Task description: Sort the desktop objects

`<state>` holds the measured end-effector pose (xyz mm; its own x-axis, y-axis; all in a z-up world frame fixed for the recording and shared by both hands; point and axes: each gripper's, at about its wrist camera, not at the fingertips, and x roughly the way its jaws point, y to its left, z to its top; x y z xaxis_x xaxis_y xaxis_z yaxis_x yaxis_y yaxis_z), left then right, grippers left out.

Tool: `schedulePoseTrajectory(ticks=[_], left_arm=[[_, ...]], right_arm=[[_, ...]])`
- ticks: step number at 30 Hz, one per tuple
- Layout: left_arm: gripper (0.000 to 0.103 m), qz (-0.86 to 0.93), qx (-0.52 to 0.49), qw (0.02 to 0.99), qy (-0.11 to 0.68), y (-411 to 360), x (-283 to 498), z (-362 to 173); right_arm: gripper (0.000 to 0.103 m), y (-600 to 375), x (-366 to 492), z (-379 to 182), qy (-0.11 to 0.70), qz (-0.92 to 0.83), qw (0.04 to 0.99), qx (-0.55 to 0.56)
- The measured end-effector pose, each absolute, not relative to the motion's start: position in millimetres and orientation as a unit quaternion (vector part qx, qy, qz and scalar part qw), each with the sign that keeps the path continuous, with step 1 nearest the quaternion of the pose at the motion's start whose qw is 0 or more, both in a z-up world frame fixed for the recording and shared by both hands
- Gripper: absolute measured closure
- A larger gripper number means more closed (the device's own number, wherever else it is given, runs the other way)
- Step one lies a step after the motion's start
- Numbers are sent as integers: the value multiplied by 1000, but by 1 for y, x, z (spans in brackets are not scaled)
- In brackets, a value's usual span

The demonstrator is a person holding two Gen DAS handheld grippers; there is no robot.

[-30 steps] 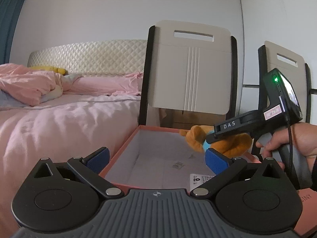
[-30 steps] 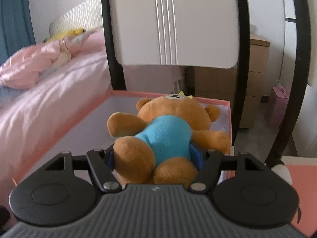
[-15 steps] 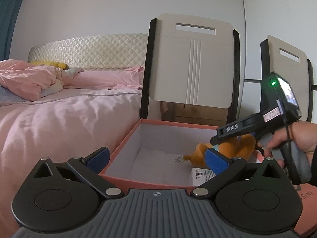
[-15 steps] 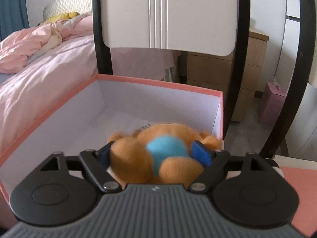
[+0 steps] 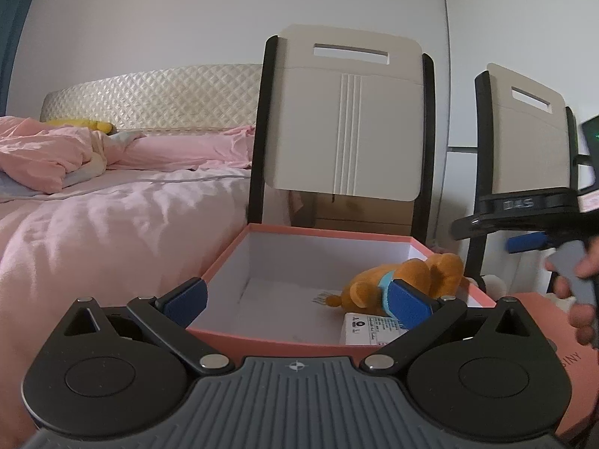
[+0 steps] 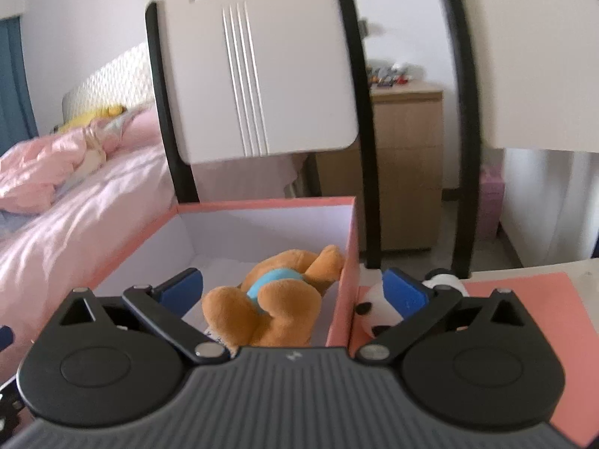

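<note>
Lying inside the pink box (image 6: 342,258), the teddy bear (image 6: 269,299) rests free; right tool (image 6: 295,292), just opened wide, and left tool (image 5: 295,299) gape empty.

Plain white wall (image 5: 168,18) across the upper frame. At left, bed (image 5: 93,224) under pink bedding, quilted cream headboard (image 5: 157,93) behind it, yellow pillow (image 5: 80,124) at its foot; teal curtain (image 5: 9,37) at the far left edge. At centre, chair (image 5: 348,119) with black frame and cream back; second chair (image 5: 528,142) at right. In the right-wrist view, wooden dresser (image 6: 408,172) between the chair posts at centre right, small blurred clutter on top; grey floor (image 6: 486,254) below. Soft daylight throughout.
</note>
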<state>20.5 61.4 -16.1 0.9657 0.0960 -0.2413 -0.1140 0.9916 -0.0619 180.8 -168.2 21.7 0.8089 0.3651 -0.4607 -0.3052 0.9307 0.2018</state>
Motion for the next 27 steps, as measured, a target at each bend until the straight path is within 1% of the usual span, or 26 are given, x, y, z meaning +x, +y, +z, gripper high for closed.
schedulePoseTrajectory(ticks=[10, 20, 27], left_arm=[[0, 48, -36, 991, 117, 58, 18, -17], [0, 41, -29, 992, 115, 51, 17, -18], [0, 40, -29, 992, 116, 51, 18, -18]], right_arm=[[0, -184, 104, 29, 166, 143, 974, 59], [0, -197, 52, 2, 142, 118, 980, 75], [0, -200, 31, -4, 133, 117, 982, 65]])
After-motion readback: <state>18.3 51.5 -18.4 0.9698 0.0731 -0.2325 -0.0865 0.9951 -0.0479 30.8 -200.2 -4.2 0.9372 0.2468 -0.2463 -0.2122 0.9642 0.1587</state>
